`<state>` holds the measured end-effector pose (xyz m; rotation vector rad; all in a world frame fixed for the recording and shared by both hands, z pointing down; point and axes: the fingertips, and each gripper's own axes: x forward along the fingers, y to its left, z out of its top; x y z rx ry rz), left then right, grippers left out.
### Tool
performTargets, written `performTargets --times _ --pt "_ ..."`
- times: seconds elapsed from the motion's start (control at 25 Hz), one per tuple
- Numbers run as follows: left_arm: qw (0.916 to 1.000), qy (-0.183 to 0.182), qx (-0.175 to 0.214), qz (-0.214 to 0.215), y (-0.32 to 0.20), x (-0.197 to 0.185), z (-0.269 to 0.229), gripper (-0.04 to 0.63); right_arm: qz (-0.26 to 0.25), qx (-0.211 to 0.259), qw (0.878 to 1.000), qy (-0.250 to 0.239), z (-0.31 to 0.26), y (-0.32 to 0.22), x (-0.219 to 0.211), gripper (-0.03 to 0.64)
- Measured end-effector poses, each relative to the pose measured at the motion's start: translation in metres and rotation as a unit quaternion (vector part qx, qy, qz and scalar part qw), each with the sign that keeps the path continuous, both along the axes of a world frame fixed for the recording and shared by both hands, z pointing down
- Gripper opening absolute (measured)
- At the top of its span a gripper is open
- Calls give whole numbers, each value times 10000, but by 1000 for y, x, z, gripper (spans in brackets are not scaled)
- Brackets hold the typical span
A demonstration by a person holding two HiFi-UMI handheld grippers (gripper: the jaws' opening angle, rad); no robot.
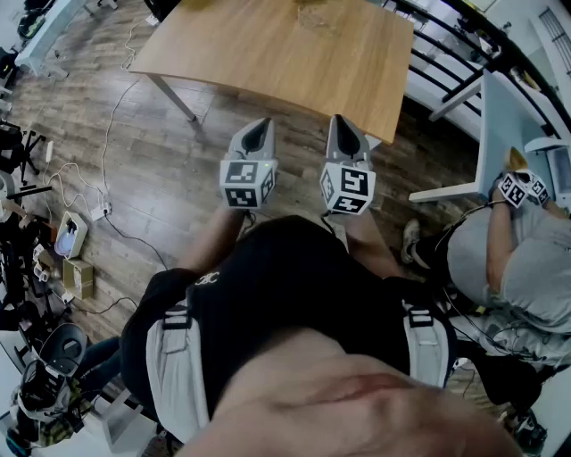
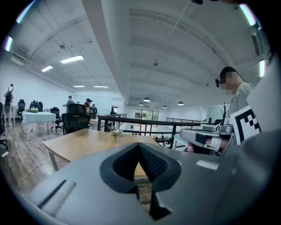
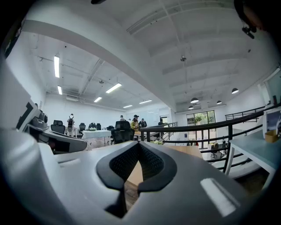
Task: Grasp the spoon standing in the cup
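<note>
My left gripper (image 1: 258, 127) and right gripper (image 1: 344, 121) are held side by side close to my body, above the wood floor just short of a wooden table (image 1: 294, 54). In both gripper views the jaws meet at their tips with nothing between them: left gripper (image 2: 139, 145), right gripper (image 3: 139, 144). A small clear thing with greenery (image 1: 312, 12) stands at the table's far edge and shows in the left gripper view as a little plant (image 2: 116, 132). I cannot make out a spoon or a cup in any view.
To the right, another person (image 1: 517, 259) sits at a white desk (image 1: 500, 116), holding a marker cube (image 1: 522, 188). Cables and a power strip (image 1: 98, 212) lie on the floor at left. A black railing (image 1: 464, 54) runs behind the table's right end.
</note>
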<state>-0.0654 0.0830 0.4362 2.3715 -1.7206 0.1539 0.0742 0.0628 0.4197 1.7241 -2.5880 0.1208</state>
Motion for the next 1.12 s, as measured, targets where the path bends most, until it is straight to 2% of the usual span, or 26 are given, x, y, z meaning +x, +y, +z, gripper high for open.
performTargets --times 0.24,0.52,0.96,1.12 --pt "10000 -27 -37 87 4 6 2 12 -35 -36 10000 -44 2 5 -1 -2" --pt "9998 -70 -50 171 5 24 2 12 86 3 9995 -289 -1 9 17 -2" --pt "9997 -119 -54 204 19 86 7 12 -151 -215 9995 -163 15 21 63 -2" --pt "9997 -147 -78 195 29 96 12 12 -142 -228 9995 -134 15 29 75 -2"
